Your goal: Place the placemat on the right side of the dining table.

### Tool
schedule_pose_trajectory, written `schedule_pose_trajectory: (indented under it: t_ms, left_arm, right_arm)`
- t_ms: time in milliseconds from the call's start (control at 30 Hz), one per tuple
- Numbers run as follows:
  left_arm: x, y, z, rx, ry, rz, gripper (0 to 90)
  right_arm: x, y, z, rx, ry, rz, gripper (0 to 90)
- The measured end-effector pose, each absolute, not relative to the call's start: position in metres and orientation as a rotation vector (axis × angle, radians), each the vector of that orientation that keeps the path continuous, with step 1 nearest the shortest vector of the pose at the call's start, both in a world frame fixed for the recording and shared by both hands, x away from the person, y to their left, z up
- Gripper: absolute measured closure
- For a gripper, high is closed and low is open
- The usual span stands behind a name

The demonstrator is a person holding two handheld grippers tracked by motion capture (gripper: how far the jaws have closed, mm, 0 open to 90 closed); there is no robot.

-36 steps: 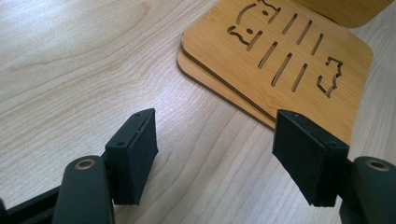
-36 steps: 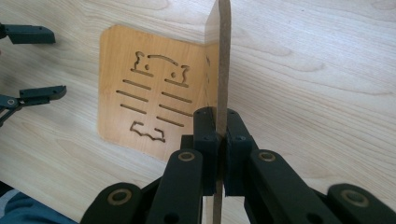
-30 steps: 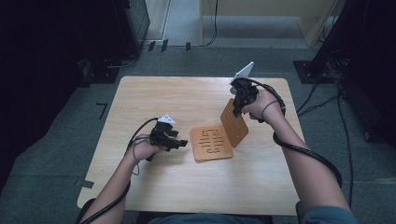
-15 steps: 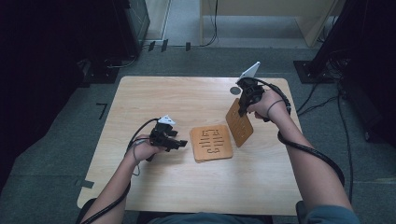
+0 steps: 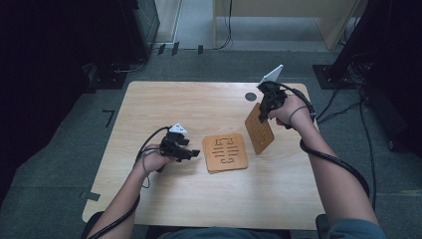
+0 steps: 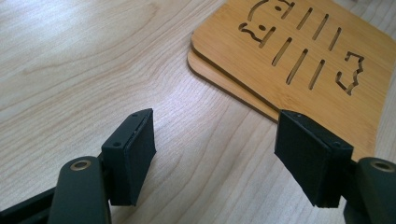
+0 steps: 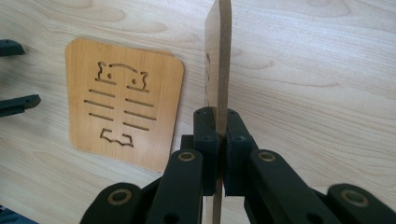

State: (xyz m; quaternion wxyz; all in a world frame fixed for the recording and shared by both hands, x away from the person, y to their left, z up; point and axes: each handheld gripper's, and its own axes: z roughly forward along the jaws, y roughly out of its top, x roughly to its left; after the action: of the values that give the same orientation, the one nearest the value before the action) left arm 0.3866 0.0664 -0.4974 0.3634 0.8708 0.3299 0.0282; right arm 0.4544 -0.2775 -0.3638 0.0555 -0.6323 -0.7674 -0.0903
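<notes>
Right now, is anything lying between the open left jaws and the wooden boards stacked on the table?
Nothing visible: bare table lies between the open left gripper and the stacked boards. The right gripper holds another board clear, off to the side.

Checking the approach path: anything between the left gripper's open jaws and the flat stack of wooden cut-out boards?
Nothing: bare table between left gripper and the stacked boards, in the left gripper view.

One slotted bamboo mat [image 5: 259,128] is being held on edge above the table, clear of it, while two more mats [image 5: 225,152] are lying flat, stacked, beside it.
</notes>
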Motion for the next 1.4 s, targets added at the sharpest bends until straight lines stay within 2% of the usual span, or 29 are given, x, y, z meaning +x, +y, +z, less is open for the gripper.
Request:
schedule_pose_trajectory:
  t_ms: [967, 1400]
  left_arm:
    - [0.386, 0.066, -0.498, 2.249, 0.824, 0.09, 28.0]
    - [0.385, 0.065, -0.5, 2.274, 0.809, 0.103, 28.0]
  right_arm:
    - [0.464, -0.309, -0.361, -2.024, -2.26, -0.217, 87.5]
    - [0.47, -0.344, -0.359, -2.132, -2.176, -0.23, 87.5]
